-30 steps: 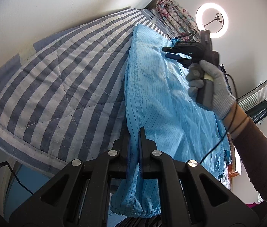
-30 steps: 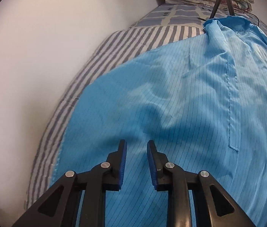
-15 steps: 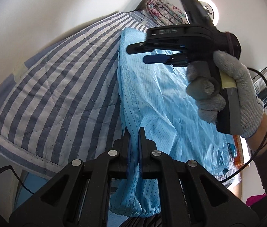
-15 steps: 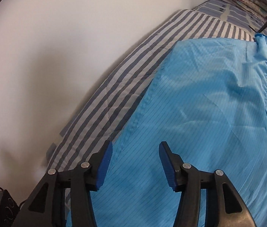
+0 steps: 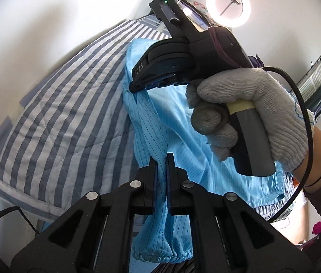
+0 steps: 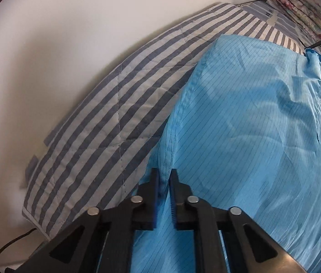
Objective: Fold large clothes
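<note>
A large light-blue pinstriped garment [image 5: 178, 136] lies along the bed. My left gripper [image 5: 161, 159] is shut on a fold of the garment near its elastic-cuffed end [image 5: 162, 253], which hangs below the fingers. My right gripper [image 6: 163, 175] is shut on the garment's seamed left edge [image 6: 171, 136], which is pinched up into a ridge. In the left wrist view the right gripper [image 5: 137, 86], held in a grey-gloved hand [image 5: 247, 111], bites the same edge further up the bed.
A blue-and-white striped quilt [image 5: 64, 118] covers the bed beside a white wall [image 6: 57, 45]. Folded floral bedding [image 6: 297, 6] sits at the head. A ring light [image 5: 228, 8] stands beyond. A black cable [image 5: 7, 213] hangs by the bed's near corner.
My right gripper moved from the middle of the garment to its left edge, opened wide on the way, then shut on the seam. My left gripper kept its hold.
</note>
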The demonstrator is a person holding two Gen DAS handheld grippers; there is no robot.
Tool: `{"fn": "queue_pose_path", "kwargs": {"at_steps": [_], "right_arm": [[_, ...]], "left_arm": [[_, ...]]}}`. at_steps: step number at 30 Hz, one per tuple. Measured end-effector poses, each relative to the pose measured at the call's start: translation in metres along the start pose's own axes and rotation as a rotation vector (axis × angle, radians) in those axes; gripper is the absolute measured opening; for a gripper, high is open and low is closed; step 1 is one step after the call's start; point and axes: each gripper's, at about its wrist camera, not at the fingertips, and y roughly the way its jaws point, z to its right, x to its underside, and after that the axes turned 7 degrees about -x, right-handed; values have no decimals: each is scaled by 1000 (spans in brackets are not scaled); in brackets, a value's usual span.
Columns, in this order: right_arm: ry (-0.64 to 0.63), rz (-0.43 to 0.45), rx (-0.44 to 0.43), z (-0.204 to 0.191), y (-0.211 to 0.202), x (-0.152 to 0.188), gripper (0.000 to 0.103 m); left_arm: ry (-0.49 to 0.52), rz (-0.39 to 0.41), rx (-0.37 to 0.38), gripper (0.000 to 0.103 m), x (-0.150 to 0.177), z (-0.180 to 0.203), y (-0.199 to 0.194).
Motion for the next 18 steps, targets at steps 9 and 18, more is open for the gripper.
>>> {"fn": "queue_pose_path", "kwargs": {"at_steps": [9,18], "right_arm": [[159,182,-218,63,-53,23,0],[324,342,-331,128,-104,70,0]], "left_arm": [[115,18,-8,3,-9,57,3],[248,10,9,3,-6,141,24]]}}
